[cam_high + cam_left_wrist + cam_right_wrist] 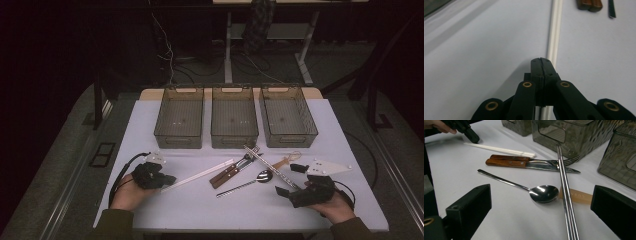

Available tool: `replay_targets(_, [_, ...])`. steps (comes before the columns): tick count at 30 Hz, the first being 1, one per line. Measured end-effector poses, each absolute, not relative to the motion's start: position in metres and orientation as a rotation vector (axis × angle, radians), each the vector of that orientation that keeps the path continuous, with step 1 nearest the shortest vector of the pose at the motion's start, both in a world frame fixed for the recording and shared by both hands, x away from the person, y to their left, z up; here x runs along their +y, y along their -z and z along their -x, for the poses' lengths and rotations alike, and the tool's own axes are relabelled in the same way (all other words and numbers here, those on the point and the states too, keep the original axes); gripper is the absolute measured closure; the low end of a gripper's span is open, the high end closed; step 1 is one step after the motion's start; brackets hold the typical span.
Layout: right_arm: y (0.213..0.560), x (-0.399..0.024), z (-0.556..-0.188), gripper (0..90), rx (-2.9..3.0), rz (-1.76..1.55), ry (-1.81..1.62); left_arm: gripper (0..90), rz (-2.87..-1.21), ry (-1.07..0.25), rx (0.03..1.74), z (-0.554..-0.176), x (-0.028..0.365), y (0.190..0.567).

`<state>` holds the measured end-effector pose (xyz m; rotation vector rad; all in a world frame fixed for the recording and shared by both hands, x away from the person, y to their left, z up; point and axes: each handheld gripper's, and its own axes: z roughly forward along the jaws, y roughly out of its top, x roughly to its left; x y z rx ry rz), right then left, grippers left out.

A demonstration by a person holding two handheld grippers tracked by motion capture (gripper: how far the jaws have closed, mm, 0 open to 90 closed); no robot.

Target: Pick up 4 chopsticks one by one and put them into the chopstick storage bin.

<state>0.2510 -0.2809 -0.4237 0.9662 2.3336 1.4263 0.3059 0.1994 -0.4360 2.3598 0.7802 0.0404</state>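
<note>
Near the white tabletop's (165, 205) front-left corner, the left gripper (541, 60), jaws pressed together on nothing, rests just beside the pair of long white plastic chopsticks (554, 37). The right gripper (284, 191), jaws wide apart, sits near the front-right edge, facing a polished steel spoon (544, 193) mid-table.

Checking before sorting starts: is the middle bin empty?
Empty. The high view shows the middle bin's bare floor; the cutlery lies on the table in front.

The wooden piece (579, 195) bears faint letters, too blurred to read.
</note>
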Motion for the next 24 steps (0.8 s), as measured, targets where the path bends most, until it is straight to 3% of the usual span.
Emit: replay_targets(24, [0.424,-0.281,-0.251,2.7,2.333,-0.965,-1.419,88.9,-2.392,0.022,0.695,-0.295,0.178,0.434])
